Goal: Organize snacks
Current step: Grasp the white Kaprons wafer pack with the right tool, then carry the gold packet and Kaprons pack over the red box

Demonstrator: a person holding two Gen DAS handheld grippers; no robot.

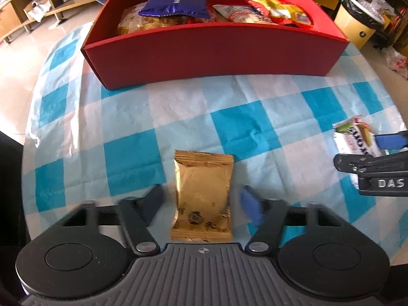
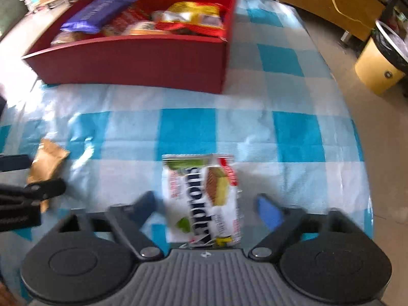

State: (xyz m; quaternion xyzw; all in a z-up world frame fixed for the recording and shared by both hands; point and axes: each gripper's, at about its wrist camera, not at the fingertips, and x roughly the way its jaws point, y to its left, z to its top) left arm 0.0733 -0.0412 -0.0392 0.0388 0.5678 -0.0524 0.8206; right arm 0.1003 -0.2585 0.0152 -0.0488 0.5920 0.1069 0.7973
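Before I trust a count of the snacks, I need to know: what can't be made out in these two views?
- Left wrist view: snacks low in the red box are hidden by its front wall and by the blue packet on top.
- Left wrist view: the white packet is partly covered by the right gripper.
- Right wrist view: the gold packet is partly covered by the left gripper.
- Right wrist view: motion blur makes the box's labels unreadable.
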